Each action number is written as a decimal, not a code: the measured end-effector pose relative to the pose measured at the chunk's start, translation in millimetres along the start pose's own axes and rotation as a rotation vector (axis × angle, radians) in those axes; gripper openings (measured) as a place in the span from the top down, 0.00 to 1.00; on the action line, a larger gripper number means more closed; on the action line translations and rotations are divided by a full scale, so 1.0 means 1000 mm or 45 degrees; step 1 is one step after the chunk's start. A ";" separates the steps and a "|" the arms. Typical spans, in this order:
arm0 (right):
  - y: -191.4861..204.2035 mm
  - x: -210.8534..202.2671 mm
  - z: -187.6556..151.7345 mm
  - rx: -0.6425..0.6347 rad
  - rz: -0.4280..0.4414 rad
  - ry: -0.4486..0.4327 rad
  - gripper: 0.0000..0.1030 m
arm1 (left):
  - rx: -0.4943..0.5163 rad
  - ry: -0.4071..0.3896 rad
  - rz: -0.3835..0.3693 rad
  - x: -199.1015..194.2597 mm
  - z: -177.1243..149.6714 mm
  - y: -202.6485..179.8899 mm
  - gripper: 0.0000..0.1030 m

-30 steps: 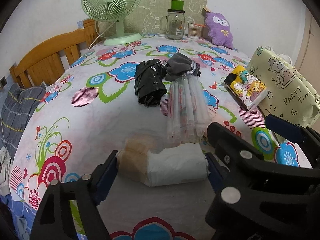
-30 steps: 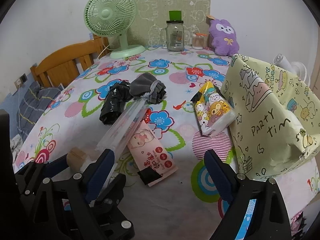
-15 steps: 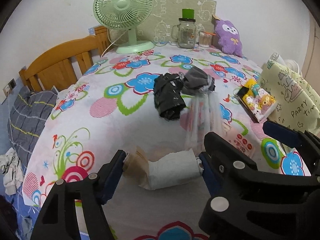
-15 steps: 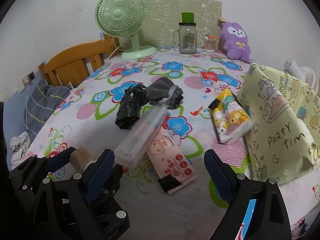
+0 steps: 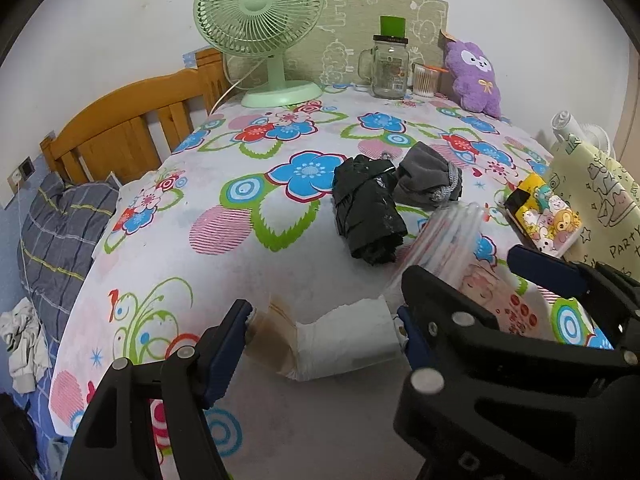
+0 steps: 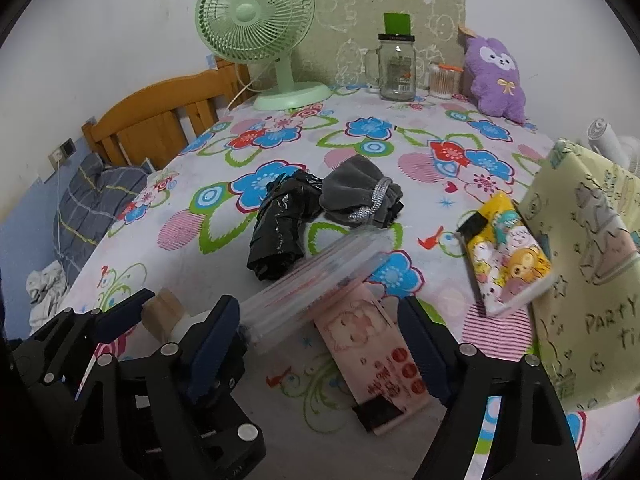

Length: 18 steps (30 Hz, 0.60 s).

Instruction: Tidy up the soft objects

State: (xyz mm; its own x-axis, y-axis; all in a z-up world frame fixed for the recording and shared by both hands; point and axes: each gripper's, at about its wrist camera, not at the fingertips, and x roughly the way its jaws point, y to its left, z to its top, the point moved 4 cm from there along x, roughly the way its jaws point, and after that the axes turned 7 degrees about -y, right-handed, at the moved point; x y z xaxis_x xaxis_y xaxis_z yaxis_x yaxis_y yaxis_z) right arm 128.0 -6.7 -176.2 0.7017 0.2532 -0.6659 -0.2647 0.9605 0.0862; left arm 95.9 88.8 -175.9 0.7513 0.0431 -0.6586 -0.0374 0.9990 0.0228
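Note:
My left gripper (image 5: pixel 324 328) is shut on a white paper roll (image 5: pixel 344 340) with a brown end, gripped end to end just above the flowered tablecloth (image 5: pixel 200 264). In the right wrist view that roll (image 6: pixel 172 316) shows at the lower left. My right gripper (image 6: pixel 320 332) has its jaws closing. A clear plastic packet (image 6: pixel 316 280) and a pink tissue pack (image 6: pixel 372 356) lie between its fingers, and the pads do not press on them. Farther back lie a crumpled black bag (image 6: pixel 280 232) and a grey pouch (image 6: pixel 356 192).
A yellow cartoon tissue pack (image 6: pixel 504 256) leans on a pale green "party time" bag (image 6: pixel 592 260) at the right. At the back stand a green fan (image 6: pixel 256 16), a glass jar (image 6: pixel 396 68) and a purple plush (image 6: pixel 496 72). A wooden headboard (image 5: pixel 120 128) is at the left.
Both grippers have drawn back toward the near table edge, so more of the table shows. The roll stayed in the left gripper. The right fingers now stand closer together.

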 end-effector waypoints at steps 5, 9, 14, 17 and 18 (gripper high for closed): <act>-0.001 0.016 0.002 0.036 0.015 0.053 0.32 | 0.020 0.006 -0.017 0.007 0.003 -0.001 0.25; -0.001 0.023 0.004 0.044 0.012 0.064 0.46 | 0.015 0.016 -0.033 0.013 0.005 -0.001 0.24; -0.004 0.025 0.003 0.059 -0.001 0.078 0.74 | 0.024 0.019 -0.038 0.015 0.007 -0.004 0.24; -0.008 0.023 0.003 0.089 0.005 0.079 0.81 | 0.021 0.020 -0.042 0.014 0.007 -0.007 0.24; -0.009 0.022 0.002 0.095 0.004 0.079 0.81 | 0.020 0.019 -0.043 0.013 0.007 -0.007 0.24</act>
State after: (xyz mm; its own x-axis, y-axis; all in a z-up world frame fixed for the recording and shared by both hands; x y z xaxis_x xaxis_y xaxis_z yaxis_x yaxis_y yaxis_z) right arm 147.1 -9.3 -190.0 0.6579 0.2506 -0.7102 -0.2153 0.9662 0.1416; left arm 110.7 82.0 -179.6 0.7418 0.0090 -0.6706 -0.0013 0.9999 0.0120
